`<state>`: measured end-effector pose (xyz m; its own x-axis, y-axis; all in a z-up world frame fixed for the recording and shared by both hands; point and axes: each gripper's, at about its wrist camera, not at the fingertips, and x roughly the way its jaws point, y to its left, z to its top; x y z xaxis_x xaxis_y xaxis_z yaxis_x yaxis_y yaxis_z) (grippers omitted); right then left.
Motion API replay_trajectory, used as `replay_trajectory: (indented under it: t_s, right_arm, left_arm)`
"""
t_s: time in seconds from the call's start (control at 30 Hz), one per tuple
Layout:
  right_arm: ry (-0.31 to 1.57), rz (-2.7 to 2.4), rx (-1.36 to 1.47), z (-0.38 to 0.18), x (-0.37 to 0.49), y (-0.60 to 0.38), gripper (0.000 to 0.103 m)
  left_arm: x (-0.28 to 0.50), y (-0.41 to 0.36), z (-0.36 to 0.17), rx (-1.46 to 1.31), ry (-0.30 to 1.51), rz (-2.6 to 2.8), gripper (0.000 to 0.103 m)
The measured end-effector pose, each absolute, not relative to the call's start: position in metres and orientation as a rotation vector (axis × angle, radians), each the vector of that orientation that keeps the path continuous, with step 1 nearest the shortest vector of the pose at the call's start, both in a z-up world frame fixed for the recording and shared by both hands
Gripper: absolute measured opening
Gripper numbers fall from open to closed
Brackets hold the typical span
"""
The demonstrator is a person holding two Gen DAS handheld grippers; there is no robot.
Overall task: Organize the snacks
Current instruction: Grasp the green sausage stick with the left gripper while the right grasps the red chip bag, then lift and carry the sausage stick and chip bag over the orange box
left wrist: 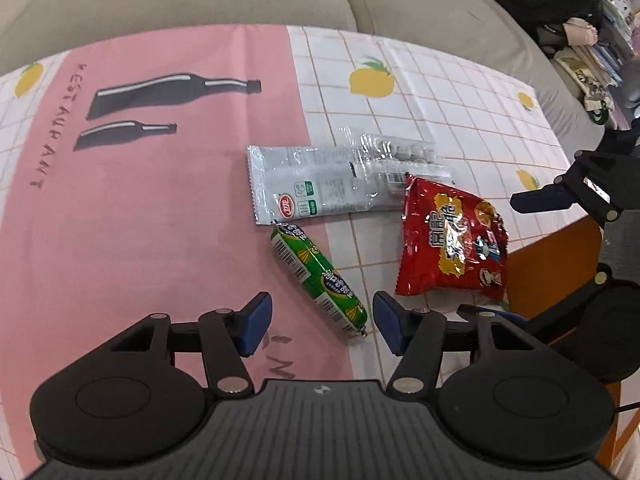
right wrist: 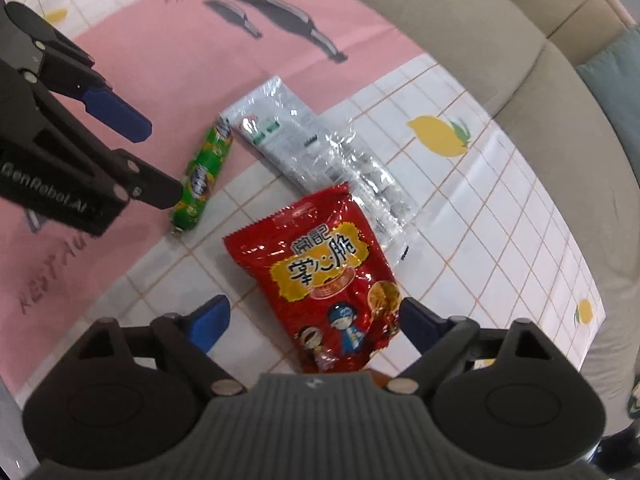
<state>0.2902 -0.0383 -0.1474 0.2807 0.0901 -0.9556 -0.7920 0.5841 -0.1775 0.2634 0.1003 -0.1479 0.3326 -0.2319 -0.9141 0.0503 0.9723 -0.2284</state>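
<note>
While both tools hover empty above the cloth-covered table (left wrist: 460, 80), entries run as follows. Left gripper (left wrist: 320, 326): jaws spread wide, nothing held; the green sausage stick (left wrist: 318, 276) lies directly ahead, its near end between the blue pads (left wrist: 256, 330), its long axis running away and slightly leftward toward the silver packet (left wrist: 320, 184), which it touches or nearly touches at the far end. Right gripper (right wrist: 314, 322): likewise spread, nothing held; the red snack bag (right wrist: 320, 280) lies flat with its lower part between the fingers, long axis pointing away, its top edge overlapping the silver packet and a clear packet (right wrist: 376, 184). Judgement: the left tool is nearer the sausage, the right nearer the red bag; each object lies roughly along its tool's reach.
</note>
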Motion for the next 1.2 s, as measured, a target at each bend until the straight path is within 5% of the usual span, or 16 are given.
replay_trajectory:
  t_s: [0.5,0.73,0.87,1.2]
  right_arm:
    - [1.298,0.630,-0.785,-0.184,0.325,-0.025,0.094]
    - [1.351,0.635,-0.668,-0.181,0.331,-0.027,0.090]
    - [1.413,0.624,-0.523,-0.177,0.328,-0.031,0.089]
    - [1.444,0.576,-0.252,-0.176,0.290,-0.036,0.092]
  left_arm:
    - [0.277,0.094,-0.168,-0.196,1.254,-0.170,0.062]
    - [0.275,0.092,-0.169,-0.206,1.256,-0.201,0.033]
    - [0.266,0.093,-0.168,-0.146,1.270,-0.202,0.025]
    - [0.240,0.100,-0.161,-0.022,1.306,-0.195,0.025]
